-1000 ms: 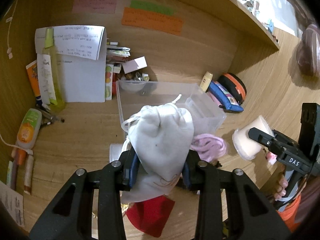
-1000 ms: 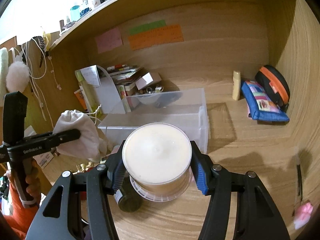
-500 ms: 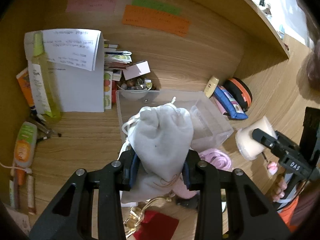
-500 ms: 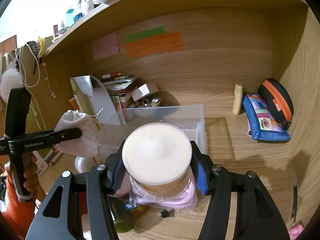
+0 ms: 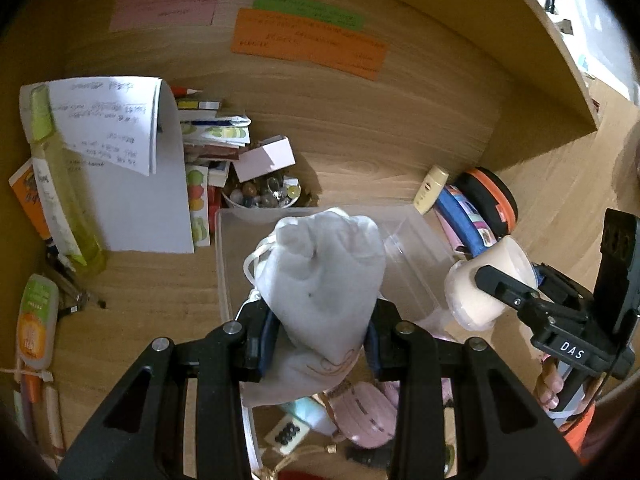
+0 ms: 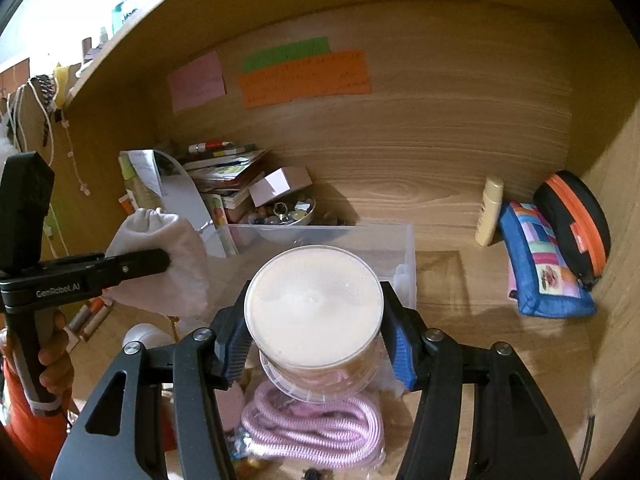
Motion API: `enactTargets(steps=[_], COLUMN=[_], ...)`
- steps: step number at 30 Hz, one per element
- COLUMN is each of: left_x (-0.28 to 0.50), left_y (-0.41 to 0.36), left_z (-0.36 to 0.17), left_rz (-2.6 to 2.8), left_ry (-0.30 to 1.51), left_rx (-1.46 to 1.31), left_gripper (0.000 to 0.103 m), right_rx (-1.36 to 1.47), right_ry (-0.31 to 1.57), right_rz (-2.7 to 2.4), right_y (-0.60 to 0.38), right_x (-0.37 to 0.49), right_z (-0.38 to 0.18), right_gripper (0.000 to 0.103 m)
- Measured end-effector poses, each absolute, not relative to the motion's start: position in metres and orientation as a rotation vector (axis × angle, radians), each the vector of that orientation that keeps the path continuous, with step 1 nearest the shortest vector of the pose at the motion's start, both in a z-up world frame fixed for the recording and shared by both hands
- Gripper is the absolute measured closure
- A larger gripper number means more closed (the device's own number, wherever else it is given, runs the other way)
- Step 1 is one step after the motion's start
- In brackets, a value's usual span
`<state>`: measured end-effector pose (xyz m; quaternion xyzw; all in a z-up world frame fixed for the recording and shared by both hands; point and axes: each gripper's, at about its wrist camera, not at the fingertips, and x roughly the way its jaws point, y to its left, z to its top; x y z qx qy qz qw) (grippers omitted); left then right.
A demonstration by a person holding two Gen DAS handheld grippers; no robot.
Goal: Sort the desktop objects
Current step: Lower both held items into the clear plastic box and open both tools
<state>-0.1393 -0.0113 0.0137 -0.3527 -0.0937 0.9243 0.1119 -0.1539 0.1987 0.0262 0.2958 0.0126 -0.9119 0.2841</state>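
At the bottom centre of the left wrist view, the left gripper (image 5: 320, 340) is clamping a white drawstring pouch (image 5: 320, 276) around its lower half, the gathered neck pointing up toward the middle of the frame; at the bottom centre of the right wrist view, the right gripper (image 6: 316, 344) is squeezing a cream-coloured round tub (image 6: 314, 316) by its sides, its flat end facing the camera. Both items are being held in the air just short of the clear plastic bin (image 5: 404, 248), which looks like the drop spot. To do this well, I would be carrying each item fully past the near wall before loosening the fingers, lowering the tub until it is nearly resting so it is not tipping or rolling, and letting one hand go first so the two grippers are not crowding each other over the opening. The soft pouch is sagging and may be catching on the rim, so it wants a clear drop. Below the tub, a coiled pink cord (image 6: 320, 420) is lying among small clutter on the desk. The bin is showing nothing inside that I can make out. Behind it, in the middle of the frame, a small bowl (image 5: 262, 196) is holding beads or marbles.
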Motion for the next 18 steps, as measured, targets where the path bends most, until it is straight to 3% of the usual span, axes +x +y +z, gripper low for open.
enactTargets(steps=[18], left_x=[-0.199], left_y=[-0.02], left_z=[-0.009], left_rz=[2.697], left_ry=[-0.333], left_rx=[-1.136], left_gripper=[0.067], right_rx=[0.913], right_ry=[0.066], right_rz=[-2.388], right_y=[0.165], right_x=[-0.218], right_z=[0.005], right_gripper=[0.049])
